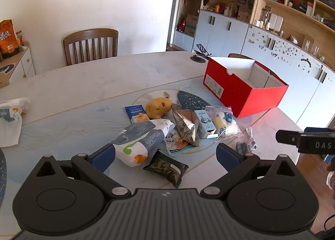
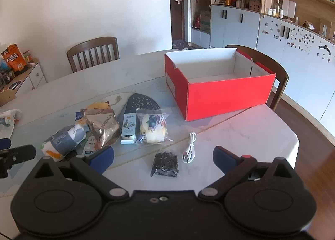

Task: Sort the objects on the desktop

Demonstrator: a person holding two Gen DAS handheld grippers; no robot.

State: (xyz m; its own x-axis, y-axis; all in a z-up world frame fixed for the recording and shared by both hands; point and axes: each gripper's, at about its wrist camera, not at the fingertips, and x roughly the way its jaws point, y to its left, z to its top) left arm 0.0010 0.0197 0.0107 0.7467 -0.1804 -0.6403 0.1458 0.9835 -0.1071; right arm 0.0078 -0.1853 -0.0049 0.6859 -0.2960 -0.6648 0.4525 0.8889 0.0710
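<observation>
A heap of small goods lies mid-table: a yellow plush toy [image 1: 157,107], a white and grey bag [image 1: 139,142], a silver foil packet [image 1: 185,126], a small light-blue carton [image 1: 204,120], a clear bag with a yellow toy [image 1: 223,121], a black snack pack [image 1: 166,166]. My left gripper [image 1: 165,155] hangs open above the black pack and the bag. An empty red box [image 2: 219,93] stands behind. My right gripper [image 2: 163,158] is open over a small bag of black bits [image 2: 165,164] and a white cable [image 2: 189,148].
A dark speckled mat [image 2: 142,102] lies behind the heap. Two wooden chairs [image 2: 93,53] stand at the far side of the marble table [image 2: 240,131]. A white bag [image 1: 11,118] sits at the left edge. Cabinets line the right wall.
</observation>
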